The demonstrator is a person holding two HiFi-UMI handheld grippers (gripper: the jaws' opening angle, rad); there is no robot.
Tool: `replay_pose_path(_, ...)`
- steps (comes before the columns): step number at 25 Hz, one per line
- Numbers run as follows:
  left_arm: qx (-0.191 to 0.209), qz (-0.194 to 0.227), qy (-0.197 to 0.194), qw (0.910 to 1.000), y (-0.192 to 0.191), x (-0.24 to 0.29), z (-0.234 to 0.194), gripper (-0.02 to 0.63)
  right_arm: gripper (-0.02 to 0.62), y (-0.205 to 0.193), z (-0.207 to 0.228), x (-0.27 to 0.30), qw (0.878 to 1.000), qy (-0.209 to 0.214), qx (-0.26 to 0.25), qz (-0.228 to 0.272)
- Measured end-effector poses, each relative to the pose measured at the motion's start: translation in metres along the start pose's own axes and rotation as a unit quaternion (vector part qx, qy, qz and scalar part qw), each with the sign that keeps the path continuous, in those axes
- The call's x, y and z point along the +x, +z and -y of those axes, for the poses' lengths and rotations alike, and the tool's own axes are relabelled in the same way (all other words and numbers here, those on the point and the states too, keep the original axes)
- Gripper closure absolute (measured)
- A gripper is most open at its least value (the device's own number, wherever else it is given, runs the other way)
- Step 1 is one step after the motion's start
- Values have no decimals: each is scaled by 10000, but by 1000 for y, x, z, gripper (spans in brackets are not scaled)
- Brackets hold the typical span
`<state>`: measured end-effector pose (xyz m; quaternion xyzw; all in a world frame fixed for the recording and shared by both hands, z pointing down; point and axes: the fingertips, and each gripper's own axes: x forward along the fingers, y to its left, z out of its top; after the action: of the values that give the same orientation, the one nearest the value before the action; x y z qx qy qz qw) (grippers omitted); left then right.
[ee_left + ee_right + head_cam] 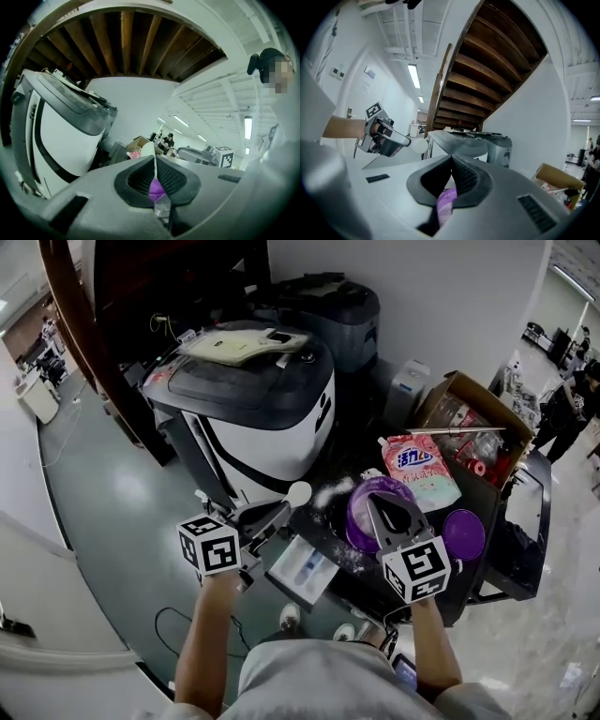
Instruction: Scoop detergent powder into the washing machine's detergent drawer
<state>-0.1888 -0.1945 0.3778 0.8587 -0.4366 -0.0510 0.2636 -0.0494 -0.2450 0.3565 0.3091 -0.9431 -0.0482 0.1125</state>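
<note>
My left gripper (278,513) is shut on the handle of a white scoop (298,493), whose bowl points up and right toward the washing machine (253,399). In the left gripper view, the scoop (148,151) sticks out edge-on from the shut left gripper (155,182). My right gripper (389,514) is shut on the rim of a round purple tub (361,521); a strip of purple tub rim (446,202) shows between the right gripper's (451,185) pads. A white tray-like drawer (302,568) lies below the scoop at the table's near edge.
A pink-and-white detergent bag (419,470) lies behind the tub, and a purple lid (463,533) to its right. White powder (333,493) is spilled on the dark table (487,502). A cardboard box (469,423) stands at the back right. A person (572,395) stands far right.
</note>
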Motion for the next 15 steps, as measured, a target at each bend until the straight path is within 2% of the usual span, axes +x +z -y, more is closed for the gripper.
replay_pose_path(10,-249,-38,802,9965,-47,-47,0,591,598,-21,-50,2,9975,682,159,-107)
replay_pose_path(15,-435,-207,1136,9924,-76,-58,-3,591,598,-41,-63,1,9961,821,218,-254)
